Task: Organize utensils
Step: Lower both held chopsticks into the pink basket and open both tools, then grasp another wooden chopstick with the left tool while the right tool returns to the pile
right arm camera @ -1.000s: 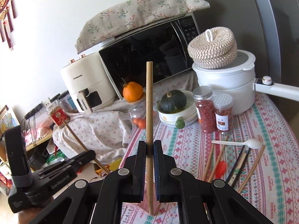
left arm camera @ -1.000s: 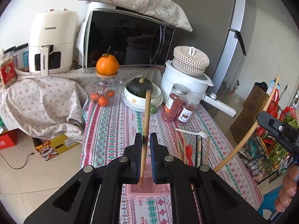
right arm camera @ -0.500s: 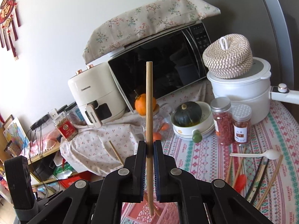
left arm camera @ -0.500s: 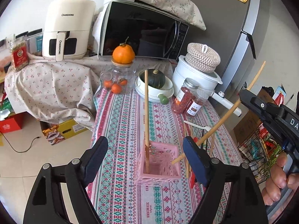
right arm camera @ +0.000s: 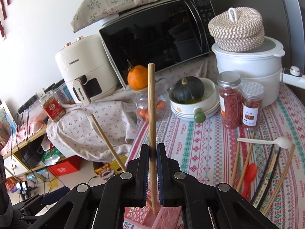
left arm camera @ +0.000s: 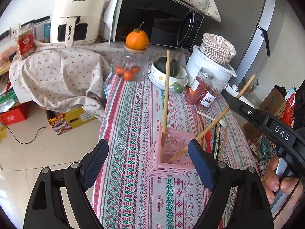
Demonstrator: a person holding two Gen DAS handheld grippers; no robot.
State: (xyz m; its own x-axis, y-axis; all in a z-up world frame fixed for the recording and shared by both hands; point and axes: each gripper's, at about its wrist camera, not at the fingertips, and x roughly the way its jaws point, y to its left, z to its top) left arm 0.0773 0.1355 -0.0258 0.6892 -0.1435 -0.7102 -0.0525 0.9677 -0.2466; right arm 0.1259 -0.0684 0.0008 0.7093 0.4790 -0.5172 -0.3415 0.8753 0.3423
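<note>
A pink lattice basket (left arm camera: 172, 155) stands on the patterned tablecloth. One wooden chopstick (left arm camera: 165, 99) leans upright in its left corner. My left gripper (left arm camera: 147, 165) is open and empty, just in front of the basket. My right gripper (right arm camera: 152, 154) is shut on a second wooden chopstick (right arm camera: 152, 110), whose lower tip is inside the basket (right arm camera: 165, 217); it also shows slanting in the left wrist view (left arm camera: 213, 124). More chopsticks (right arm camera: 246, 162), a white spoon (right arm camera: 266, 142) and a red spoon (right arm camera: 248, 175) lie on the cloth to the right.
Behind the basket stand a bowl with a green squash (left arm camera: 167, 72), a glass jar topped by an orange (left arm camera: 134, 63), two spice jars (left arm camera: 199, 87), a white pot (left arm camera: 209, 66), a microwave (left arm camera: 156, 17) and an air fryer (left arm camera: 78, 15). The table's left edge drops to the floor.
My left gripper let go of its chopstick in the basket, opened wide and drew back. My right gripper brought its chopstick down so the tip entered the basket.
</note>
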